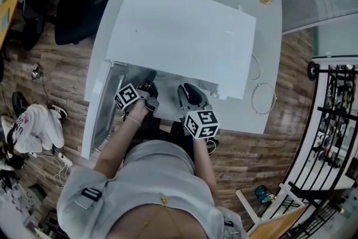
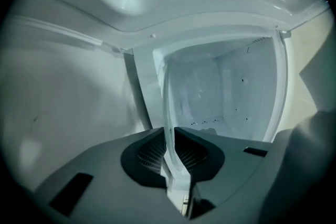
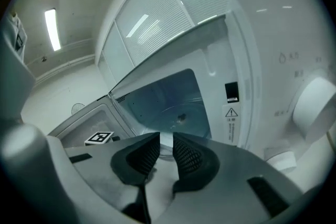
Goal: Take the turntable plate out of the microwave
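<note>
Grippers are both reaching into the open microwave (image 1: 184, 36) standing on the tabletop (image 1: 268, 25) in the head view, the left gripper (image 1: 150, 78) beside the right gripper (image 1: 190, 92). In the left gripper view, the jaws are pinching the rim of the glass turntable plate (image 2: 210, 97), which is lying inside the cavity. In the right gripper view, the jaws are clamping the same plate's near edge.

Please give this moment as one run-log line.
turntable plate: not yet out | left tool: shut on its rim | right tool: shut on its rim | microwave door: open
</note>
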